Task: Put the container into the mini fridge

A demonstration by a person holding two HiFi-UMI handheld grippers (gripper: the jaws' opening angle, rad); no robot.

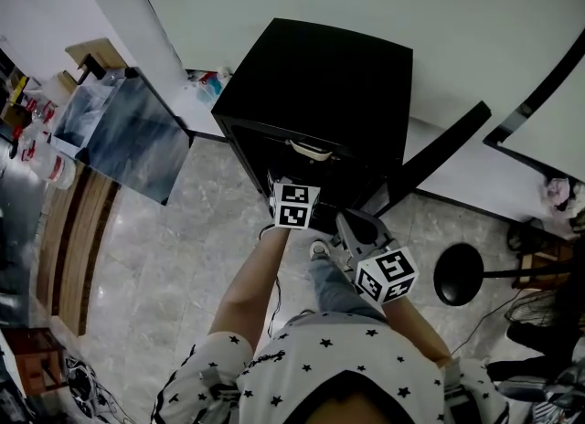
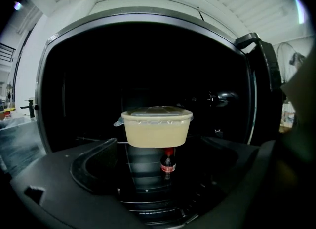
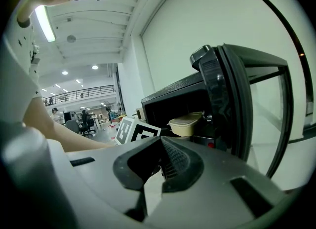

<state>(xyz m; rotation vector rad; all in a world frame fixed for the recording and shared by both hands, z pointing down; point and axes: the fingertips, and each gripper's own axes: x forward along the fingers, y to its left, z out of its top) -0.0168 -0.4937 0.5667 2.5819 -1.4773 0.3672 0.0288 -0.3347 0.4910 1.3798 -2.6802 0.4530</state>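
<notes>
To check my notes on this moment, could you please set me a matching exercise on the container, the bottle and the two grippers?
Things:
1. container
2. bottle
3. left gripper
4. right gripper

Places or states:
A. jaws together, nothing between them
B. inside the mini fridge, above the bottle
C. jaws apart, empty
D. upright, with a red label

Pairs: 1-B, 2-D, 3-C, 4-A.

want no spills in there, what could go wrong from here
The container seems to sit near the shelf front, above a bottle; the open left claw close by could nudge it off. The fridge door stands open beside the shut right claw, which might bump it.
</notes>
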